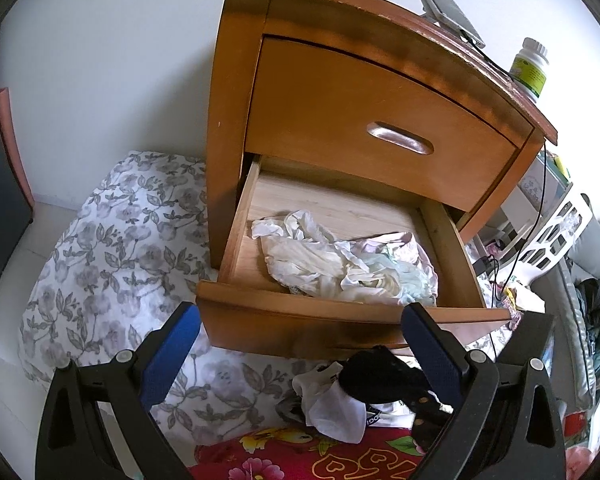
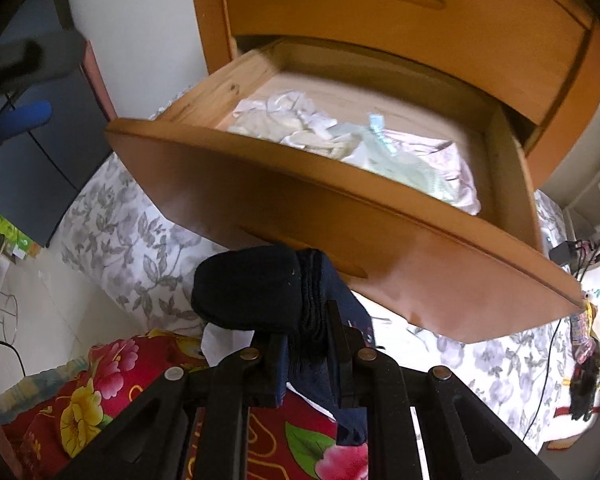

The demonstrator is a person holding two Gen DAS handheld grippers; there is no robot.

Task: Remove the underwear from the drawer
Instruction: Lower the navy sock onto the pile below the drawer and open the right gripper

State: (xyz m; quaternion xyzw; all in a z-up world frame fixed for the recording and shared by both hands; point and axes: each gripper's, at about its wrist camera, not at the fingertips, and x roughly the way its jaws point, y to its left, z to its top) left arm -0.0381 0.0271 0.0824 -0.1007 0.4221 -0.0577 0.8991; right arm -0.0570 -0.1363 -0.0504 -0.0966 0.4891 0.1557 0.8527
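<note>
Our right tongs (image 2: 306, 354) clamped on dark navy folded underwear (image 2: 256, 292), below front of open wooden drawer (image 2: 340, 216). Pale crumpled underwear pile (image 1: 340, 264) inside drawer. Our left tongs (image 1: 300, 356) apart, empty, over floral bedding (image 1: 112, 248).

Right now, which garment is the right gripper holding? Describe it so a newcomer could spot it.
Find the orange-brown wooden nightstand and its pulled-out lower drawer. Just below the drawer front, the right gripper is shut on a bunched dark navy garment. Unlike the pale, crumpled underwear in the drawer, it is nearly black.
</note>
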